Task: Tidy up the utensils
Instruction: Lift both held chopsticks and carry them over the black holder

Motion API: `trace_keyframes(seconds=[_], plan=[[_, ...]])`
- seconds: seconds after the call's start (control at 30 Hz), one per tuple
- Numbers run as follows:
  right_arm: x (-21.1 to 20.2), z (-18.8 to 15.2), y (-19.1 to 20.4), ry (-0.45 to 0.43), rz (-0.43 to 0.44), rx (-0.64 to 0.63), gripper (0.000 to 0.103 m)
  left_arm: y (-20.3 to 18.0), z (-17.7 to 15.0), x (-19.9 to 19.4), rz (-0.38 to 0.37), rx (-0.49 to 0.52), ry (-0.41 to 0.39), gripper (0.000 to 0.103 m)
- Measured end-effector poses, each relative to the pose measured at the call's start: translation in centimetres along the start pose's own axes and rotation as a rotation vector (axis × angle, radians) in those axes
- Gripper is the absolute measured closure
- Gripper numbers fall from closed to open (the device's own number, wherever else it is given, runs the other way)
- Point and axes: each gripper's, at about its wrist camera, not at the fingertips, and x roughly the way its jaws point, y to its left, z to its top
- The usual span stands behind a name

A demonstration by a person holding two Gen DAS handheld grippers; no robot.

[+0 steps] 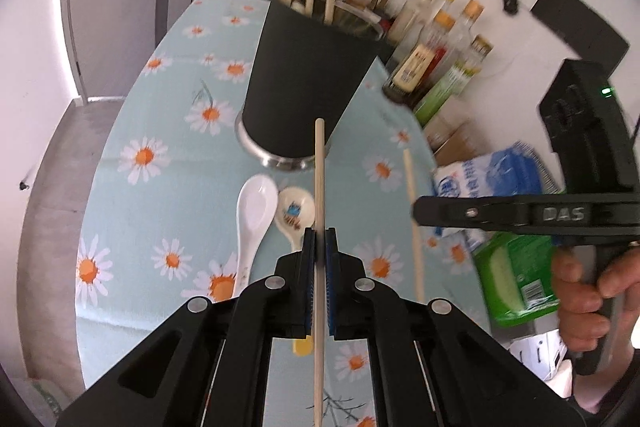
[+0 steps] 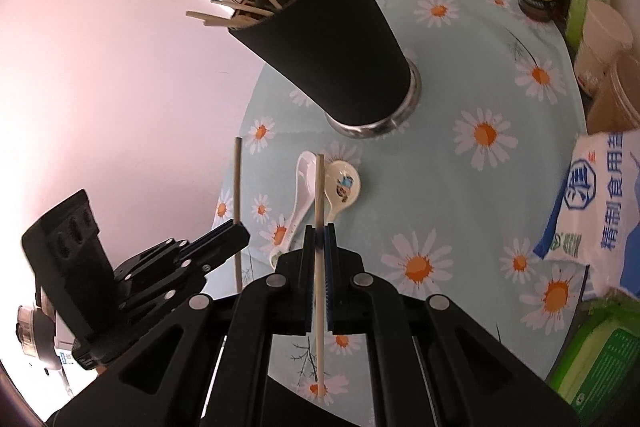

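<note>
- Daisy tablecloth covers the table; black holder with chopsticks stands far.
- Left gripper clamps a chopstick.
- Right gripper clamps another chopstick.
- Two spoons lie near the holder.

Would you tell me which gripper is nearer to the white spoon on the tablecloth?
Left, though only narrowly. The left gripper sits just right of the white spoon; the right gripper is farther right, past the patterned spoon.
</note>
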Motion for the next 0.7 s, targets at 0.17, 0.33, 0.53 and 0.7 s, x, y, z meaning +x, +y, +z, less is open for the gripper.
trace_keyframes(seconds=[0.17, 0.33, 0.53, 0.7], plan=[[-0.5, 1.0, 1.2, -0.036, -0.013, -0.027, 0.098, 0.0, 1.3, -1.4, -0.059, 0.023, -0.058, 0.099], [-1.3, 2.1, 2.9, -0.099, -0.037, -0.055, 0.098, 0.1, 3.0, -3.0, -0.120, 0.065, -0.119, 0.099], [-2.8, 3.5, 5.4, -0.195, -0.065, -0.127, 0.098, 0.3, 5.4, -4.7, -0.199, 0.103, -0.202, 0.099], [-4.1, 5.2, 6.4, -0.259, -0.051, -0.134, 0.098, 1.0, 7.6, -5.5, -0.224, 0.134, -0.252, 0.099]])
